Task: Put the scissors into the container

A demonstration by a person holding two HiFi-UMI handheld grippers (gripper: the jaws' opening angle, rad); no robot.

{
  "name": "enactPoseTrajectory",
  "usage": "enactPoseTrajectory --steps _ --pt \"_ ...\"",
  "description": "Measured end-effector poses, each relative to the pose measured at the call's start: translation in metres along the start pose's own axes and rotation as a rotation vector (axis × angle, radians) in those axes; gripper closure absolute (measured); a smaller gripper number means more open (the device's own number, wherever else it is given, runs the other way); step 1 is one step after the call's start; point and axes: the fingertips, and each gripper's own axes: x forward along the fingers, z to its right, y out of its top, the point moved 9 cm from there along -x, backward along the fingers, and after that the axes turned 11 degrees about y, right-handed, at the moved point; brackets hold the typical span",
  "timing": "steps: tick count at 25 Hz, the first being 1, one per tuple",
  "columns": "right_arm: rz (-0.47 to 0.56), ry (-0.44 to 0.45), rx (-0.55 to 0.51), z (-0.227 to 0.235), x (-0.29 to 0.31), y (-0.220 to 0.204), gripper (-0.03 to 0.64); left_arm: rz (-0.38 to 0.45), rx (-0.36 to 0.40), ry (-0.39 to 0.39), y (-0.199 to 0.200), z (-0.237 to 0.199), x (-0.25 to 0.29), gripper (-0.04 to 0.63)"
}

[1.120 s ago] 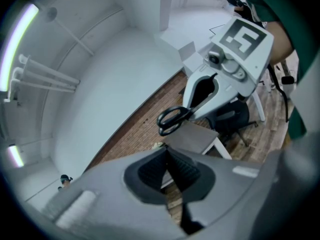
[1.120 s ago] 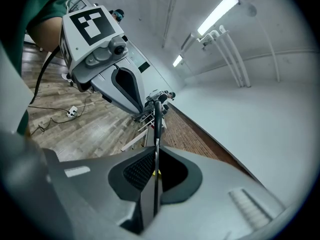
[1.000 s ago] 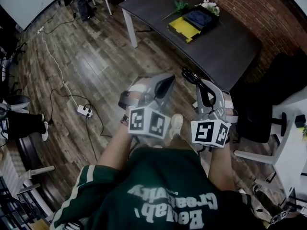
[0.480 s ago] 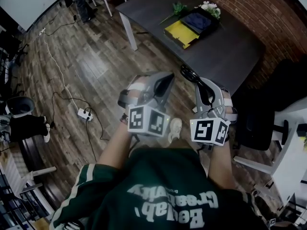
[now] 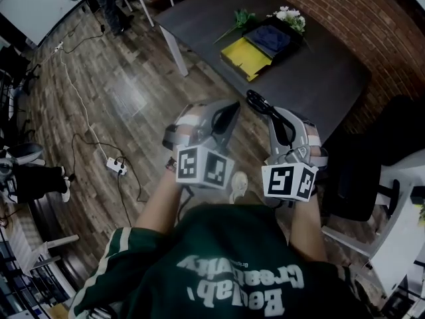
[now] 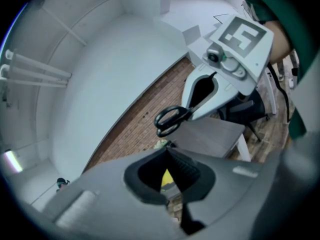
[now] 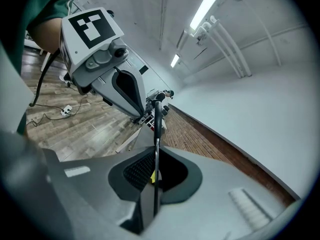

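Note:
Black-handled scissors (image 5: pixel 258 103) stick out handles-first from my right gripper (image 5: pixel 277 121), which is shut on the blades. In the right gripper view the scissors (image 7: pixel 156 126) run straight up between the closed jaws of that gripper (image 7: pixel 156 156). My left gripper (image 5: pixel 228 110) is level beside it, shut and holding nothing. The left gripper view shows its own jaws (image 6: pixel 169 156) meeting, with the scissors (image 6: pixel 170 120) across from them. The container (image 5: pixel 257 44), a yellow and dark blue box, lies on the dark table (image 5: pixel 319 78) ahead of both grippers.
White flowers (image 5: pixel 289 14) and a green sprig (image 5: pixel 240 19) lie by the box. A black office chair (image 5: pixel 362 168) stands to the right by a white desk (image 5: pixel 408 211). A power strip (image 5: pixel 114 166) and cables trail over the wood floor at the left.
Both grippers have moved together toward the dark table, which now lies closer in front of them. The scissors stay in the right gripper.

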Motion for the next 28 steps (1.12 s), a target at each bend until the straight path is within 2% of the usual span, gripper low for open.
enactPoseTrajectory --steps 15,28 --pt "0.017 0.039 -0.002 0.073 0.061 -0.055 0.598 -0.032 0.013 -0.002 -0.002 -0.01 0.107 0.594" --pt "0.048 0.062 -0.031 0.101 0.088 -0.072 0.598 -0.057 0.019 0.037 -0.007 -0.019 0.146 0.594"
